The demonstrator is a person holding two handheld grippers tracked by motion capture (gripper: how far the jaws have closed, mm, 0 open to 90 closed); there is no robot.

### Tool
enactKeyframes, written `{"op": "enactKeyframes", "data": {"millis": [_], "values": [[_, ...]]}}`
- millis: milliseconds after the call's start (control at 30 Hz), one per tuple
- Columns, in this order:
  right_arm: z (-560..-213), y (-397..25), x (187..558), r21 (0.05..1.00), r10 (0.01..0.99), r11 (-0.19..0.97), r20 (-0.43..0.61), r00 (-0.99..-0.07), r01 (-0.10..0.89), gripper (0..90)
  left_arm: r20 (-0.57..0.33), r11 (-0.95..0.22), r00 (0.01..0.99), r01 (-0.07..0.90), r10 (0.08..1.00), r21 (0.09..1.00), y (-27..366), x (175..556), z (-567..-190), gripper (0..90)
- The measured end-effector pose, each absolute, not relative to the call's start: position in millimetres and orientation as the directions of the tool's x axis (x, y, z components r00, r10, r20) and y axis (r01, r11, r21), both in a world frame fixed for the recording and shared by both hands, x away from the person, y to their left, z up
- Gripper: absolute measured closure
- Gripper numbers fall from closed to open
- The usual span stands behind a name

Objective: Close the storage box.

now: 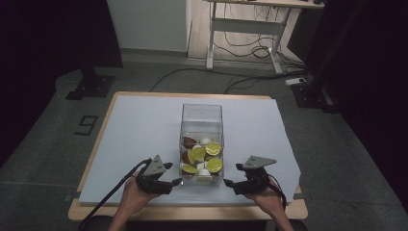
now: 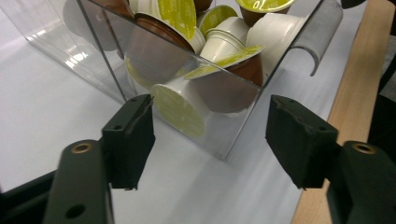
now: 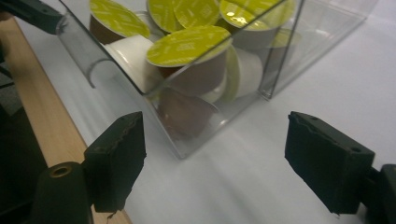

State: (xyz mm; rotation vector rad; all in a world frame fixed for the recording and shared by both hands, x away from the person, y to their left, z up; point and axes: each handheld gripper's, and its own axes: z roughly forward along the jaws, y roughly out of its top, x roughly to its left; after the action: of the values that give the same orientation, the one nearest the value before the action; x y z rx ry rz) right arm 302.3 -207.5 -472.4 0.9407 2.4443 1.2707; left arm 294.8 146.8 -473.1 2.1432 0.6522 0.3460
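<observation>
High view: clear box point(image 1: 202, 139) of capsules point(image 1: 213, 148) mid-table on the white sheet point(image 1: 134, 134). Left gripper point(image 1: 166, 180) and right gripper point(image 1: 231, 180) flank its near corners, both jaws wide, holding nothing, not touching the box.

A white sheet point(image 1: 144, 134) covers most of the wooden table point(image 1: 96, 211), mid-frame. At the upper right stands a white desk frame point(image 1: 245, 26) with cables point(image 1: 245, 50) on the floor beneath. A black stand base point(image 1: 90, 86) sits at the upper left, another point(image 1: 308, 94) at the right.
</observation>
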Motion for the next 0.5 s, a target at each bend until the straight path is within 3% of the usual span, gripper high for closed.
{"op": "enactKeyframes", "data": {"millis": [500], "values": [[-466.4,-194.6,302.0,0.787,0.595,0.454,0.081,-0.8,0.418,45.9,0.017,-0.511,0.842,0.311,0.539,0.801,140.2,297.1,-476.2,42.0]]}}
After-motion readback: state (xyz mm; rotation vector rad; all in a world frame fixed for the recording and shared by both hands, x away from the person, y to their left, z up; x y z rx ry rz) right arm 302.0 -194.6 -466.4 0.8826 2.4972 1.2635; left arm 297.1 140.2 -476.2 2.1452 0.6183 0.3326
